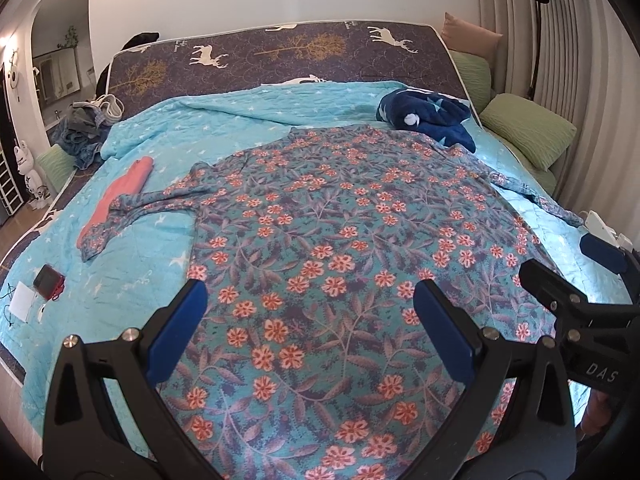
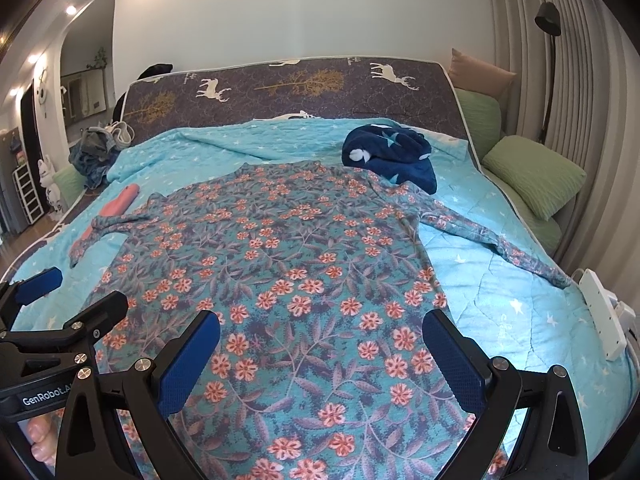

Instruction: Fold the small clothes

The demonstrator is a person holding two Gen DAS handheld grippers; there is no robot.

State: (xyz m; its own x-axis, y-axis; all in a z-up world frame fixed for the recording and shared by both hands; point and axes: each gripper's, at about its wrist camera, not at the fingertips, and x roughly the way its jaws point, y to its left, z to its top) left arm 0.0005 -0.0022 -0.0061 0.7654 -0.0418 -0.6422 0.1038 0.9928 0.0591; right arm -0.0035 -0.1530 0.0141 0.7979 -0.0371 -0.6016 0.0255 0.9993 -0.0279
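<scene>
Floral top point(image 1: 320, 216): spread flat across middle of bed point(image 1: 256, 120), sleeves out toward both side edges. Likely light, soft, limp; best pinched at hem corners or sleeve cuffs. Left gripper point(image 1: 310, 320) and right gripper point(image 2: 320, 354) above near hem, fingers wide apart, holding nothing.

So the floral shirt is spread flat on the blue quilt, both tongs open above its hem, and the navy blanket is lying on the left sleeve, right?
Not quite. The navy blanket lies by the right sleeve, near the shoulder; the left sleeve lies over a pink garment. The right wrist view shows it. The rest holds: the shirt is flat on the quilt, both tongs, left and right, open.
</scene>
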